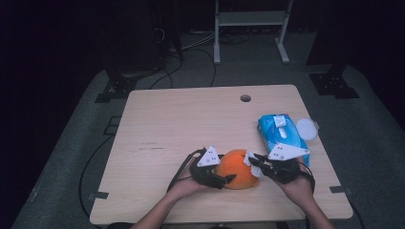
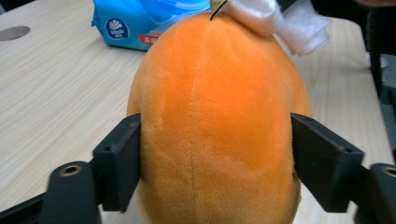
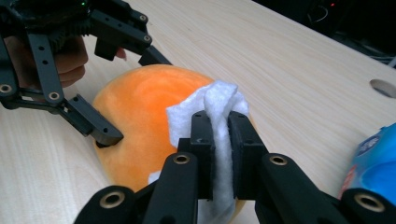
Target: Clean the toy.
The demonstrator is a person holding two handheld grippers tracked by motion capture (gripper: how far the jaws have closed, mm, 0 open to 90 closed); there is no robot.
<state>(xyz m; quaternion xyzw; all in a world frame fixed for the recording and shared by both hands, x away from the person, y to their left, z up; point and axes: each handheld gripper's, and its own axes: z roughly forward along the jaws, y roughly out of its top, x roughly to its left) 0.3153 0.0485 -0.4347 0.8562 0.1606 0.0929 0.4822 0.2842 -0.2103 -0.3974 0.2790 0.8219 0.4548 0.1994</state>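
The left gripper (image 1: 228, 180) clasps the orange plush toy (image 1: 237, 168) from both sides, its black jaws pressed into the fabric in the left gripper view. The right gripper (image 3: 219, 140) is clenched on a white wipe (image 3: 219, 105), laying it against the top of the toy. The toy sits on the wooden table (image 1: 181, 119) near its front edge, between the two hands. A blue wipes pack (image 1: 279, 131) lies just behind the right hand.
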